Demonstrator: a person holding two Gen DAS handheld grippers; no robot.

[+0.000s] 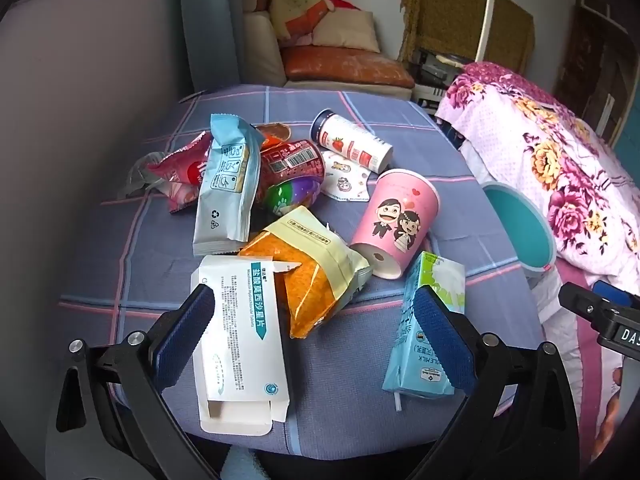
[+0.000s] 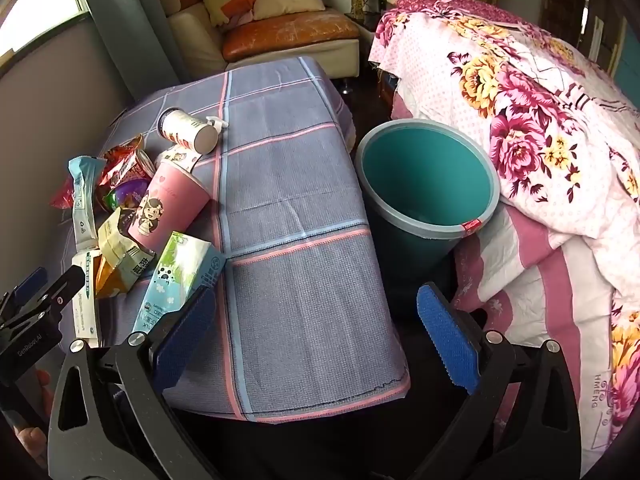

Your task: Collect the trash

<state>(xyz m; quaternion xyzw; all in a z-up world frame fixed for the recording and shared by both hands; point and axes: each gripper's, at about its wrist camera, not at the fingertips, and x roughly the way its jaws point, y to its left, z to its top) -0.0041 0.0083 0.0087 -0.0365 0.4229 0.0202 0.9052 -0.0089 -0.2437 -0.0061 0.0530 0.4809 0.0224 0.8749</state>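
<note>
A pile of trash lies on the plaid cloth table [image 1: 120, 280]: a white medicine box [image 1: 240, 344], an orange-yellow snack bag [image 1: 316, 276], a blue milk carton [image 1: 424, 344], a pink paper cup [image 1: 396, 224] on its side, a light blue wrapper [image 1: 228, 192], a red can [image 1: 292, 164] and a white tube [image 1: 352, 140]. My left gripper [image 1: 316, 336] is open and empty, low over the near trash. My right gripper [image 2: 320, 332] is open and empty above the bare cloth, left of the teal bin [image 2: 428, 184]. The carton [image 2: 176, 284] and cup [image 2: 172, 208] show at its left.
A floral quilt on a bed [image 2: 540, 128] lies right of the bin and touches it. A sofa with cushions [image 2: 280, 28] stands behind the table. A wall and curtain are on the left. The other gripper [image 2: 36, 320] shows at the right wrist view's left edge.
</note>
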